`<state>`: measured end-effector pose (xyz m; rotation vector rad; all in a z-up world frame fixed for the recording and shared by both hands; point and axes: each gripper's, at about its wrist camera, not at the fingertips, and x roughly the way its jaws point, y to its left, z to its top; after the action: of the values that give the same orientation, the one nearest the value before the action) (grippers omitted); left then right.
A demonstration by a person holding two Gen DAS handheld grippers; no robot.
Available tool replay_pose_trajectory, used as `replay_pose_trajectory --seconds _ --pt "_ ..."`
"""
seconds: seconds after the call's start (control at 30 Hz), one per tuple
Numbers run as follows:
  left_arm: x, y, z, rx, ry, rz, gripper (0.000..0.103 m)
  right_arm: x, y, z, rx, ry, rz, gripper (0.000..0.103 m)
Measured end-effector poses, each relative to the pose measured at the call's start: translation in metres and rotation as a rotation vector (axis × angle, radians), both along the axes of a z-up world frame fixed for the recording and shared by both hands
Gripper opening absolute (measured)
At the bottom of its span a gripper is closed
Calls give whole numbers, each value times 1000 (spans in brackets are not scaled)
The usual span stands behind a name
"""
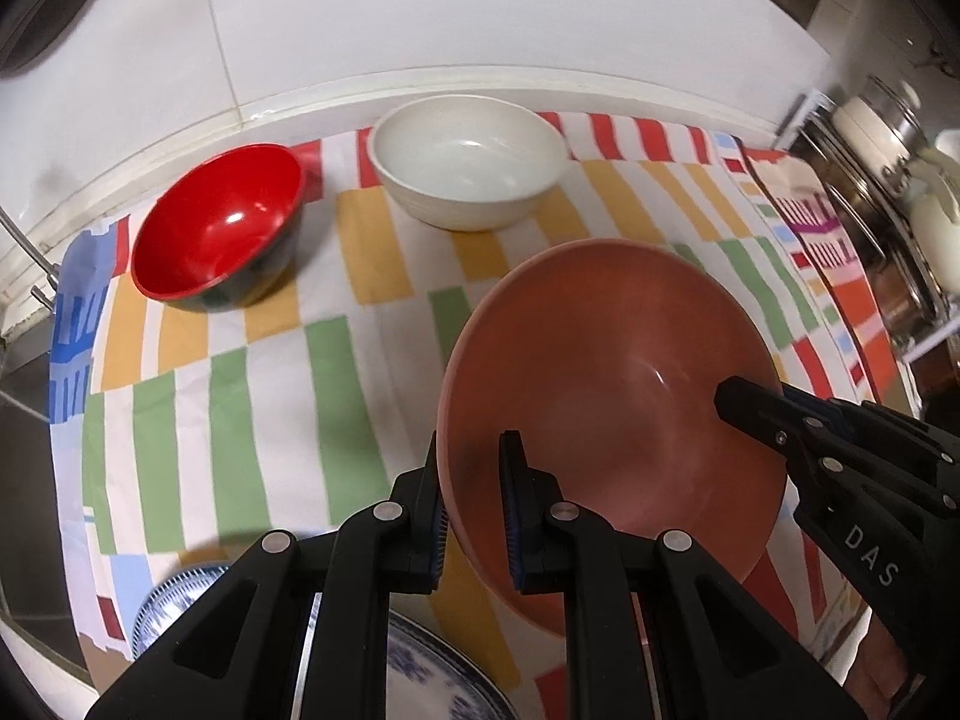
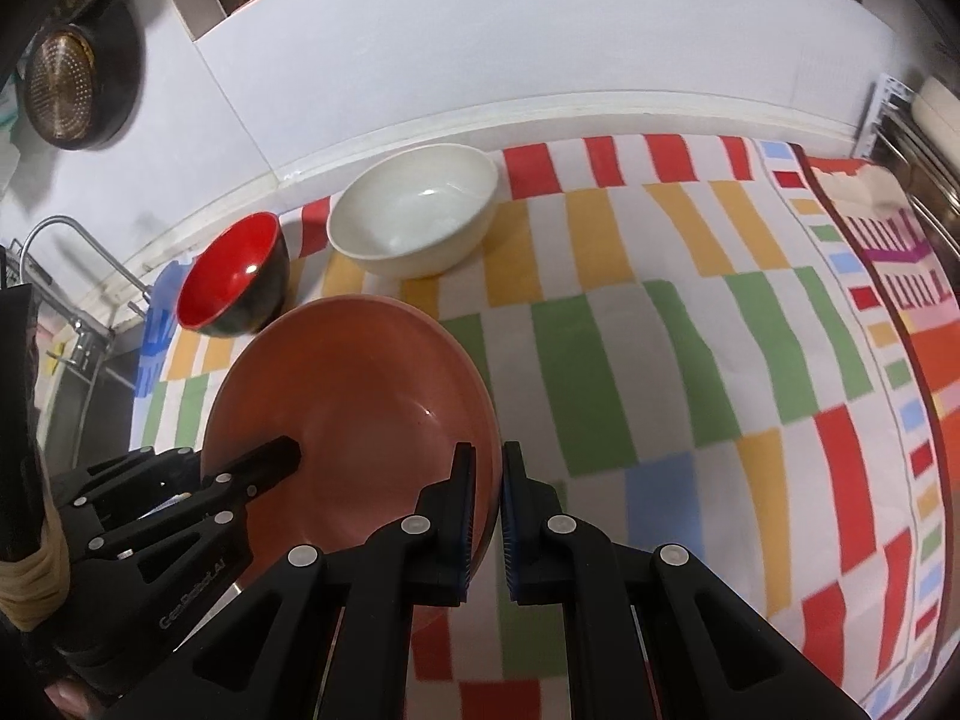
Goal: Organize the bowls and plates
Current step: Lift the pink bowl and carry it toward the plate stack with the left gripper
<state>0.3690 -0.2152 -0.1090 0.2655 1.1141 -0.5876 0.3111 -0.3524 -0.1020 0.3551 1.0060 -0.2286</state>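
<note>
Both grippers hold a large terracotta bowl (image 1: 606, 372) (image 2: 354, 396) above the striped cloth. My left gripper (image 1: 474, 510) is shut on its left rim, one finger inside and one outside. My right gripper (image 2: 487, 510) is shut on its right rim in the same way. Each gripper shows in the other's view, the right gripper (image 1: 780, 420) and the left gripper (image 2: 240, 474). At the back of the cloth sit a red bowl with a black outside (image 1: 219, 228) (image 2: 231, 276) and a white bowl (image 1: 468, 168) (image 2: 414, 216). A blue-patterned plate (image 1: 432, 678) and a small blue-patterned bowl (image 1: 168, 600) lie below my left gripper.
The striped cloth (image 1: 288, 384) (image 2: 690, 348) covers the counter up to a white tiled wall. A sink and tap (image 2: 66, 276) lie to the left. A metal rack with pots and lids (image 1: 882, 180) stands at the right. A strainer (image 2: 63, 84) hangs on the wall.
</note>
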Motion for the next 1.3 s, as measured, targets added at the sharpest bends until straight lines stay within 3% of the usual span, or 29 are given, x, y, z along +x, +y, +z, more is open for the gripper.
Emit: replay_pose_trajectory --seconds 0.73,1.3 --pt "-81 -40 -30 46 94 -148 16 -89 -25 -18 -14 65 -121 9" --pt "-94 -48 -48 79 129 -141 16 -102 -34 -38 5 110 -125 9"
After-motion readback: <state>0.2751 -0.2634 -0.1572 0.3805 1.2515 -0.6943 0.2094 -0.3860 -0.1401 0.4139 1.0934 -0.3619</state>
